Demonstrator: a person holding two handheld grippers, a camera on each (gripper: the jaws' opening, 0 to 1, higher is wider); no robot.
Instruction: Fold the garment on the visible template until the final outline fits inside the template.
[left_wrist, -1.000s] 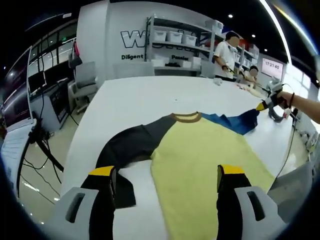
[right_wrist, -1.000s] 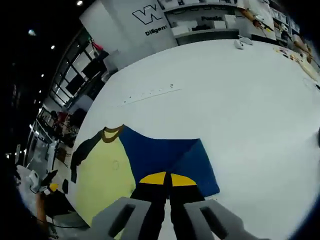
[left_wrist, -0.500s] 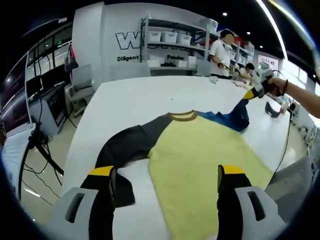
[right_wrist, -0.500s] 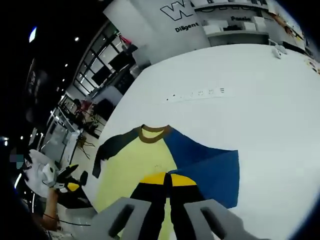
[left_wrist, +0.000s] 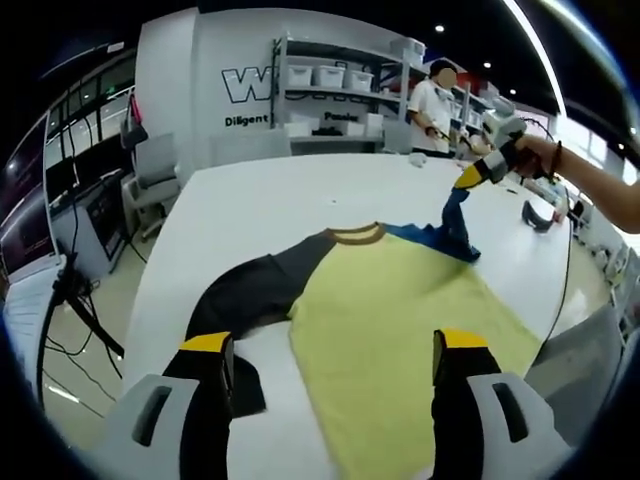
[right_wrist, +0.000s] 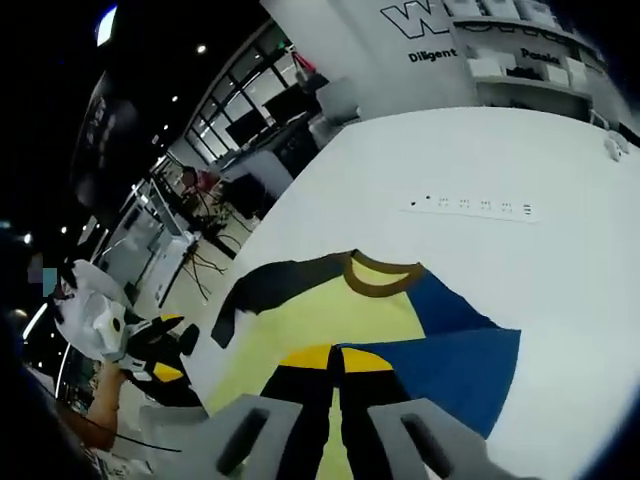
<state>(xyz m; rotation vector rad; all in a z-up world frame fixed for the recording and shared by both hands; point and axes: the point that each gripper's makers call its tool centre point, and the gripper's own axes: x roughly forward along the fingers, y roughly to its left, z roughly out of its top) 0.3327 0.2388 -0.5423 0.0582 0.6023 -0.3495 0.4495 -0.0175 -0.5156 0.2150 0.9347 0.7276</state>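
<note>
Left gripper (left_wrist: 325, 358) spread, empty, above the shirt (left_wrist: 400, 310) hem. Shirt flat on table (left_wrist: 260, 200), black sleeve (left_wrist: 250, 290) unfolded. Right gripper (right_wrist: 335, 357) pinching blue sleeve (right_wrist: 450, 355), lifted beside collar (left_wrist: 352, 235). Judged: first fold underway; other folds remain.

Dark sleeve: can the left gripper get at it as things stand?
Probably yes. The left gripper is open, and the dark sleeve lies flat on the white table by its left jaw, nothing covering it.
</note>
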